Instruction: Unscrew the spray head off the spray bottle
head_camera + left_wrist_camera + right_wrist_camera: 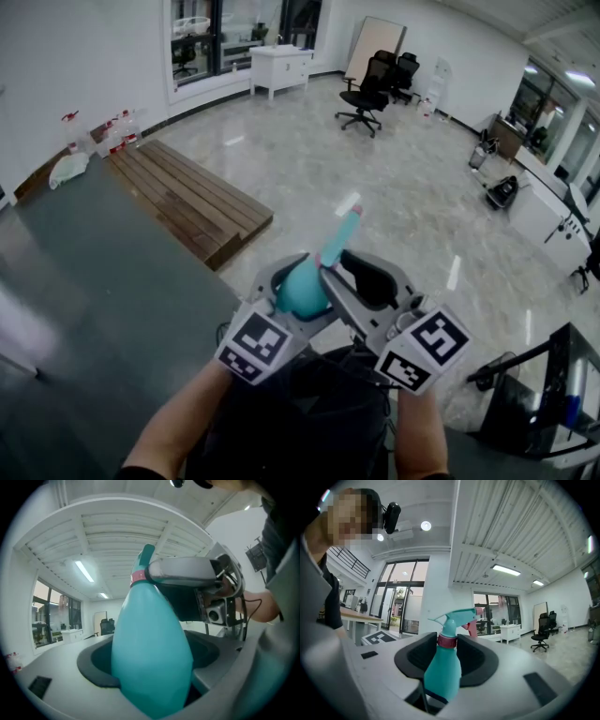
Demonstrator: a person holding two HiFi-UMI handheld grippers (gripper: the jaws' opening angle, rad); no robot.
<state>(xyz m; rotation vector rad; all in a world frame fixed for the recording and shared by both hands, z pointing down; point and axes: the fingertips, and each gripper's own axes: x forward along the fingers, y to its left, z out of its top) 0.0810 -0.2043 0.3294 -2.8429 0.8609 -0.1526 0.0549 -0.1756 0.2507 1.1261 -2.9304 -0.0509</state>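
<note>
A teal spray bottle [302, 291] is held in the air between both grippers, its spray head [339, 239] pointing up and away. My left gripper [292, 279] is shut on the bottle's fat body [150, 658], which fills the space between its jaws. My right gripper [330, 272] reaches in from the right at the neck. In the right gripper view the pink collar [446, 641] stands between the black pads [476, 660] with the trigger head [457, 617] above them; the pads flank the collar closely without pressing on it, so this gripper [446, 649] is open. From the left gripper view a grey finger [183, 569] crosses the collar [138, 577].
A dark table [84, 309] lies at the lower left, with a wooden pallet [187, 197] on the floor beyond it. Black office chairs [370, 94] and a white cabinet [279, 66] stand far off. Desks [544, 220] line the right side.
</note>
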